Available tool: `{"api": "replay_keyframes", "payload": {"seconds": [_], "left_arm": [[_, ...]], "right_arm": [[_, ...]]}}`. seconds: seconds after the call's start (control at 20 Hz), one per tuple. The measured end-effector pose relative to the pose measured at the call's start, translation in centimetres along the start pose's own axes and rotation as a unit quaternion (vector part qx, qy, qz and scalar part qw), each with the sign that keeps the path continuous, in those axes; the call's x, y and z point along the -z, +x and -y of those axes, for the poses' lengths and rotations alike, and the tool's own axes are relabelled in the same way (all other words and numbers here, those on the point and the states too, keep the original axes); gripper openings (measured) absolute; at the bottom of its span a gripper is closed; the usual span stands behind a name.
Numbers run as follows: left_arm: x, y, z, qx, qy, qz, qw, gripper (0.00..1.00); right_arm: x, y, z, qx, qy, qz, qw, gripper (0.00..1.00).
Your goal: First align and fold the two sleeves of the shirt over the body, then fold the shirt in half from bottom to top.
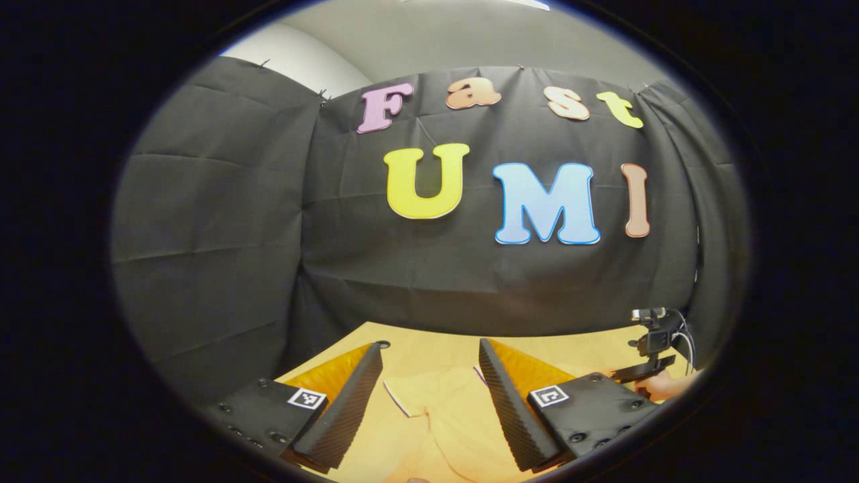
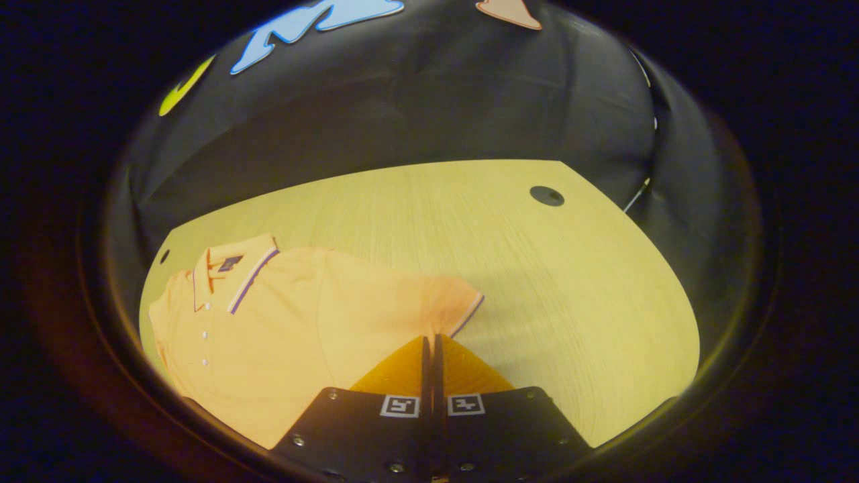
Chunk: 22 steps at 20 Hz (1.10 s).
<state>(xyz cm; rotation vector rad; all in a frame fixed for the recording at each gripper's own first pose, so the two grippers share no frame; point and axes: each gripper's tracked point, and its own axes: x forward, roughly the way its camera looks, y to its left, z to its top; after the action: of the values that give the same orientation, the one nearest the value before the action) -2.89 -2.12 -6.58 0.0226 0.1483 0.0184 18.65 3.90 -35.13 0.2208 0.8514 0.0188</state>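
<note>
The pale orange polo shirt [image 2: 282, 315] lies flat on the light wooden desk [image 2: 537, 268], the right gripper [image 2: 430, 349] apparently pinching its sleeve cuff between closed fingers for folding, the left gripper [image 1: 429, 396] hovering wide open, empty.

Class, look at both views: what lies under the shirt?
The shirt lies flat on a wooden table, which shows bare beside it. Whether anything is hidden beneath the cloth cannot be seen. The right gripper is closed at the sleeve's edge.

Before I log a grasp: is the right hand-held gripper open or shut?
Shut: the right hand-held gripper fingers meet at the sleeve edge; pinch on fabric unclear.
</note>
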Motion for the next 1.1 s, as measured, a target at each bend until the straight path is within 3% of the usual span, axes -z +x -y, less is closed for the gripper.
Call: {"api": "replay_keyframes", "payload": {"seconds": [0.15,0.3,0.55,1.1], "left_arm": [[-0.1,-0.6,-0.8,-0.006,0.004,0.002,1.000,0.93],[0.2,-1.4,-2.1,-0.019,0.004,0.001,1.000,0.93],[0.4,-2.7,-3.5,-0.035,-0.006,0.000,0.999,0.93],[1.2,-5.2,-6.4,-0.072,-0.013,-0.006,0.997,0.93]], "right_arm": [[-0.3,-0.6,-1.0,-0.012,-0.001,0.008,1.000,0.01],[-2.5,-2.6,-2.4,-0.024,-0.032,0.052,0.998,0.01],[-4.2,-5.5,-7.8,-0.076,-0.054,0.082,0.992,0.01],[-1.4,-5.4,-15.4,-0.136,-0.133,0.060,0.980,0.01]]}}
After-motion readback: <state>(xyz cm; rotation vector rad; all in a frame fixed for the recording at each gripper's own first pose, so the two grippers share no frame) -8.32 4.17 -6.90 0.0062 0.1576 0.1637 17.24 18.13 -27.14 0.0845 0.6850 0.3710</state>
